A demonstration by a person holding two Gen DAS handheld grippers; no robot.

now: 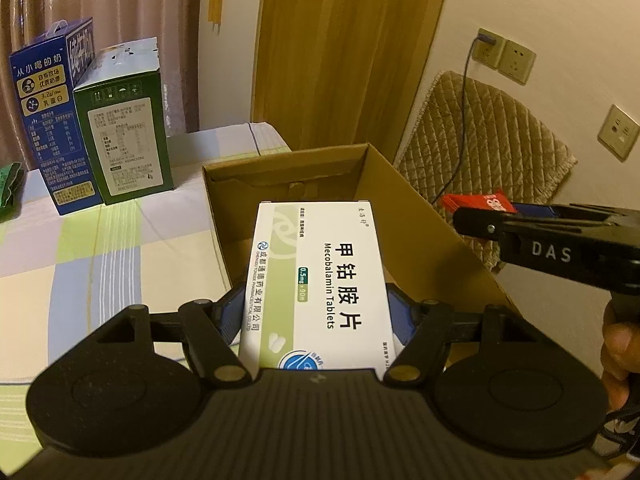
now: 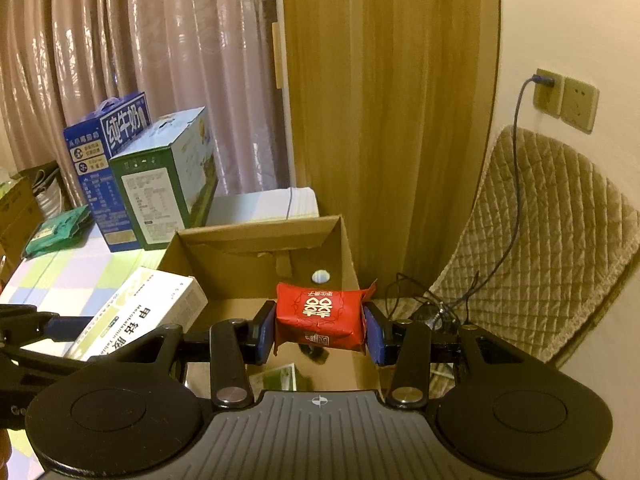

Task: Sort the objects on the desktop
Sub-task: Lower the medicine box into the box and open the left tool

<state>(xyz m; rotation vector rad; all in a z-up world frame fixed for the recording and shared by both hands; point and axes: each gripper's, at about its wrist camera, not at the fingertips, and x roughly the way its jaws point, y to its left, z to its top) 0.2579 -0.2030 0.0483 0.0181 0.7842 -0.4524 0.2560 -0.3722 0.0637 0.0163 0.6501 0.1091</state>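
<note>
Above open cardboard box (image 1: 420,216), my left gripper (image 1: 316,312) pinches white-green tablet box (image 1: 320,280) by long sides; flat, label up, long axis pointing away toward box's far wall. My right gripper (image 2: 320,326) clamps red candy packet (image 2: 320,314) by ends, long axis crosswise, print upside down.

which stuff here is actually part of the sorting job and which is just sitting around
In the job:
- white tablet box, clamped in the left gripper
- red packet, clamped in the right gripper
- open cardboard box under both

Lying about:
- blue milk carton
- green carton
- green packet
- quilted cushion
</note>
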